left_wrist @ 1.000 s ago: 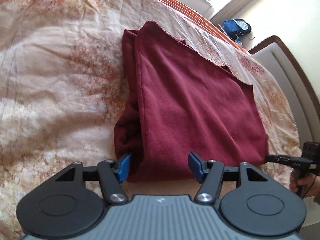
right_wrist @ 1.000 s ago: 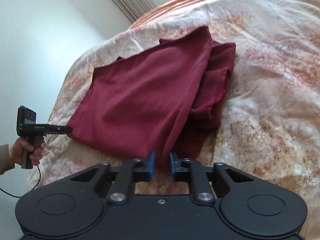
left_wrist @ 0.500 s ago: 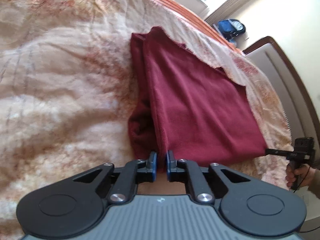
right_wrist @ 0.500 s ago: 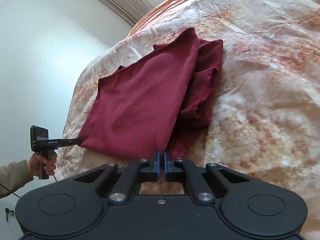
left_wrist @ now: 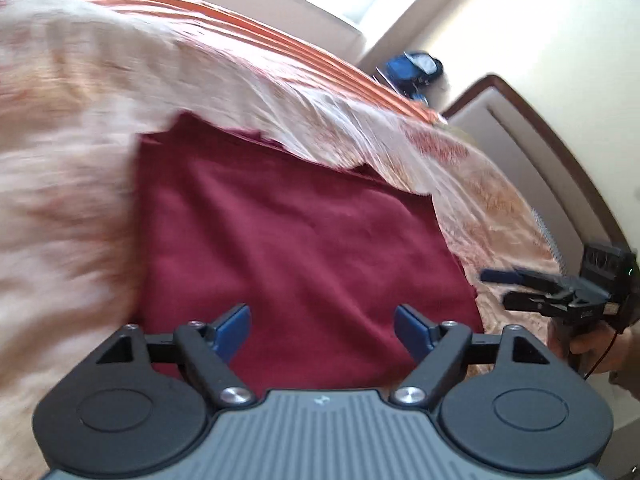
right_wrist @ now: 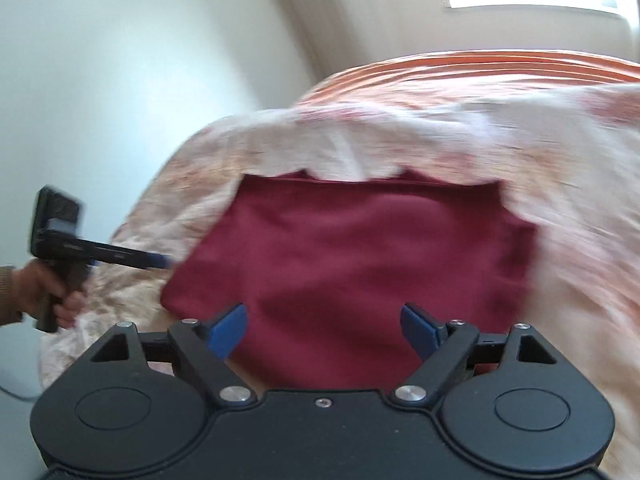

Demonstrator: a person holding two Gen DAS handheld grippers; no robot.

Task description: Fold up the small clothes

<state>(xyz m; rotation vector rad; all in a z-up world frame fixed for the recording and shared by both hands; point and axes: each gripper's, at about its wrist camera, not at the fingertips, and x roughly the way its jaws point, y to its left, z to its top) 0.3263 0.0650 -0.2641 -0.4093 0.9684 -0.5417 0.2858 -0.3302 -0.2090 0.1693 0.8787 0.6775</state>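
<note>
- Maroon cloth [left_wrist: 300, 240] lies folded flat on the floral bedspread [left_wrist: 60, 140], far edge seemingly tucked under a bedspread ridge; blur hides detail.
- Left gripper [left_wrist: 322, 330]: jaws opening wide, holding nothing, above cloth's near edge.
- Right gripper [right_wrist: 324, 330]: same, empty.

The maroon cloth [left_wrist: 304, 240] looks soft and matt – kinda fleecy. Bedspread [left_wrist: 60, 120] is thin, crinkly printed fabric. Hand-held gripper [left_wrist: 322, 330] is matt black plastic – blue pads [left_wrist: 234, 326], shiny metal screws.

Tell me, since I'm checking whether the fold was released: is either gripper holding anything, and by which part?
Nothing is held. The left gripper and right gripper are both opening, with no fabric between their pads; the maroon cloth lies on the bed.
</note>
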